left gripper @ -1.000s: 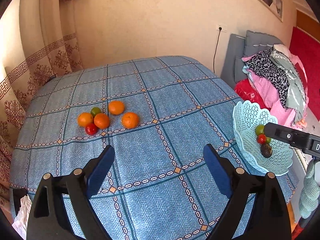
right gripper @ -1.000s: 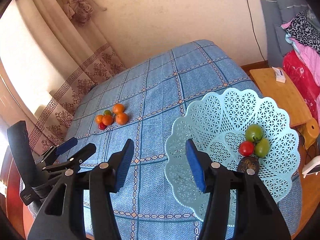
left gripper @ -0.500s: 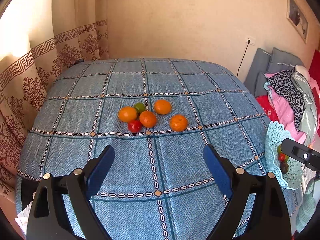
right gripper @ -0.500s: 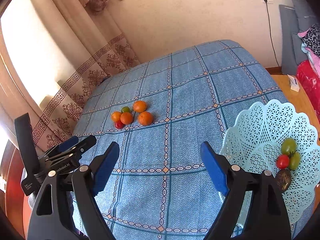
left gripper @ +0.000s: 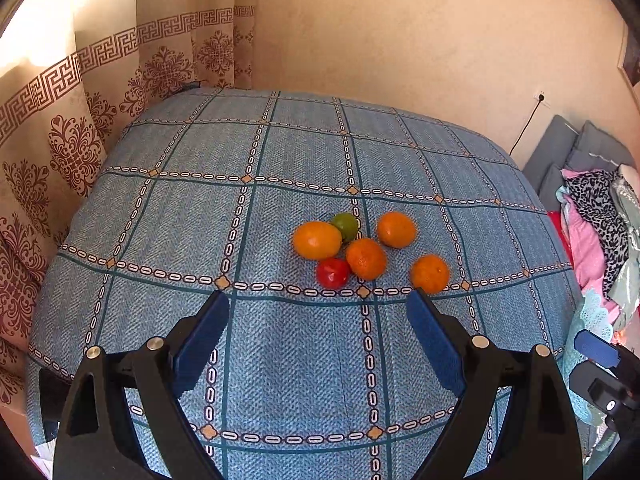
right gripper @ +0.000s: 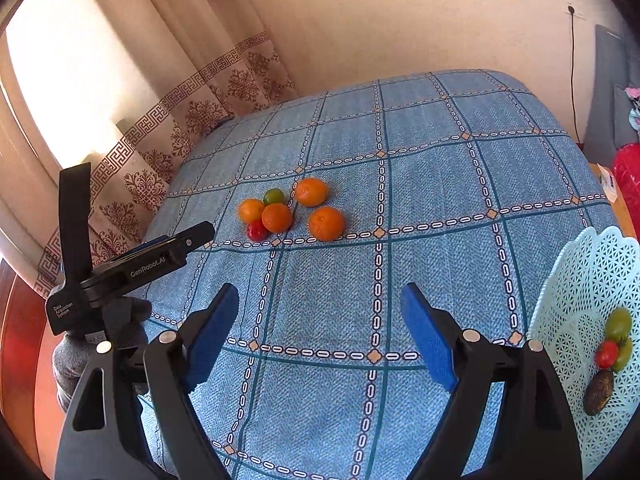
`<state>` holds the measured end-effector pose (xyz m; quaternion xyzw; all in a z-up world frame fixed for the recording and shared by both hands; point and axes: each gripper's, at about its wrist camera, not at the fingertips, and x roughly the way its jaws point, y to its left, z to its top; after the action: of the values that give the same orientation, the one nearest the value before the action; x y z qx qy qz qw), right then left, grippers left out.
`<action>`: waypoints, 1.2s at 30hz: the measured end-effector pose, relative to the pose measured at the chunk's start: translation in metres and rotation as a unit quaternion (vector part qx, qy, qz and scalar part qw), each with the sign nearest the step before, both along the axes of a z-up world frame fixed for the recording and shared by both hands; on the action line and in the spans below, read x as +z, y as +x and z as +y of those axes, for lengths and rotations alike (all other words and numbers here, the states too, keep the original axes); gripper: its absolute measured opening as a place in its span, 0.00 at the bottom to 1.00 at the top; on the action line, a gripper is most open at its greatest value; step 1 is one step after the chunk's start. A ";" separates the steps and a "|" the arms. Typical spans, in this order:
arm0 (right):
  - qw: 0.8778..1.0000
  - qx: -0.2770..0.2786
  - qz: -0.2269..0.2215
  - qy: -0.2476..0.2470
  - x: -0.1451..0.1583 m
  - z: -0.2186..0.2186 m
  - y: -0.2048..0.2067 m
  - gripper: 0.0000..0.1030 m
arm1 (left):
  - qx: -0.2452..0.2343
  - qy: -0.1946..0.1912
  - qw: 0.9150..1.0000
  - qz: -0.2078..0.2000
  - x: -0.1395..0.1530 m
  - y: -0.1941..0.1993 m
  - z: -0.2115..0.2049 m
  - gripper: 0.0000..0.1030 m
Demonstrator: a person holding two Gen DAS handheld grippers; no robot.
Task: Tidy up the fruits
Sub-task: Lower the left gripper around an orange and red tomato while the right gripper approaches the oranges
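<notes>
A cluster of fruit lies on the blue checked tablecloth (left gripper: 280,360): several oranges (left gripper: 365,258), a red tomato (left gripper: 333,272) and a green fruit (left gripper: 346,225). The oranges (right gripper: 326,223) also show in the right wrist view. My left gripper (left gripper: 318,320) is open and empty, just short of the cluster. My right gripper (right gripper: 320,312) is open and empty, farther back. A pale blue lattice basket (right gripper: 576,280) at the right holds green fruits (right gripper: 618,322), a red tomato (right gripper: 606,354) and a dark fruit (right gripper: 598,392).
Patterned curtains (left gripper: 80,120) hang along the table's left side. A pile of clothes (left gripper: 600,216) lies on a grey seat at the right. The basket's edge (left gripper: 588,312) shows at the right in the left wrist view. The left gripper's body (right gripper: 132,268) shows in the right wrist view.
Both grippers have swung left toward the fruit cluster, which now sits larger and more central. The basket has slid to the right edge. The right gripper's jaws have opened wider.
</notes>
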<state>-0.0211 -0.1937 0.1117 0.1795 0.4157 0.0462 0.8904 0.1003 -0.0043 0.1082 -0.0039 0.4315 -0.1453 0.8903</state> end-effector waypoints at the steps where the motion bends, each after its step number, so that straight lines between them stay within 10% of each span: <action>1: 1.000 0.001 0.004 0.000 -0.002 0.001 0.003 0.82 | 0.002 -0.001 1.000 0.006 -0.004 0.005 0.000 0.87; 36: 0.997 0.000 0.067 -0.038 -0.065 0.022 0.085 0.82 | 0.017 0.008 0.999 0.039 -0.060 0.097 -0.013 0.73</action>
<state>0.0640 -0.1718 0.0469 0.1484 0.4759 0.0179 0.8667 0.1975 -0.0171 0.0477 -0.0101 0.4666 -0.1266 0.8753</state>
